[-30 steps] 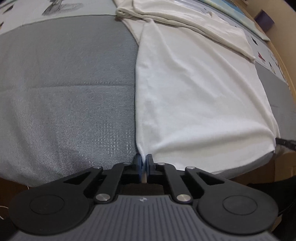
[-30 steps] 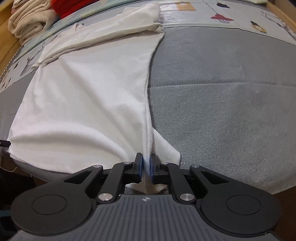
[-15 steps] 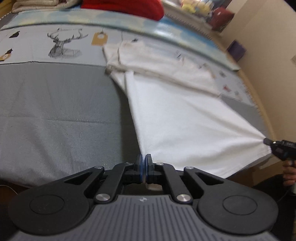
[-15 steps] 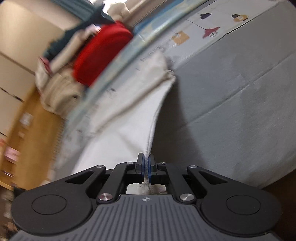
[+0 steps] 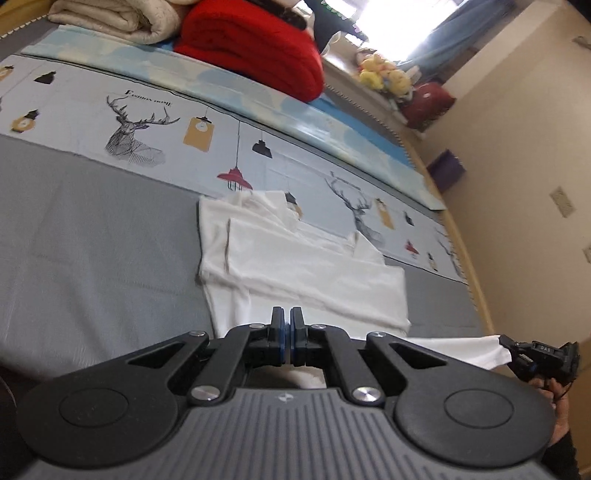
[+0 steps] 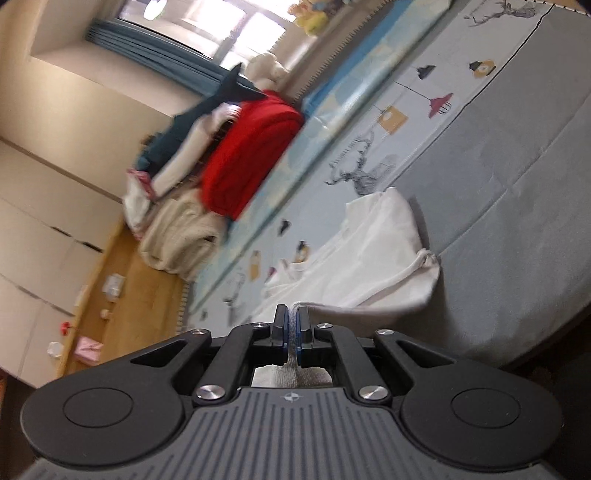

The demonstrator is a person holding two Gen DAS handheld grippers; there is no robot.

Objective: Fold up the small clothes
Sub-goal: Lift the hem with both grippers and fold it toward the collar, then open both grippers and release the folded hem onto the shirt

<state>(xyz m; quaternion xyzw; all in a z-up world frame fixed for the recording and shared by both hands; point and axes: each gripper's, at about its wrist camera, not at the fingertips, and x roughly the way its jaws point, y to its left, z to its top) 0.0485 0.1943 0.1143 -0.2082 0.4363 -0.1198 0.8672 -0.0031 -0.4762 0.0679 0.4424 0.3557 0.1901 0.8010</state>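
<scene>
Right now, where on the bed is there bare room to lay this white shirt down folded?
Bare: the grey bedspread left of the white shirt, and a narrower grey strip between shirt and wooden bed edge. Crowded: the far side, with the red blanket and cream blanket.

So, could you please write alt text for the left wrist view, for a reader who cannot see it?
The left gripper, shut on a corner of a white garment, lifts its near edge off a grey bed cover, while the right gripper pinches the other corner at right. Behind lie a deer-print sheet and a folded red blanket.
</scene>
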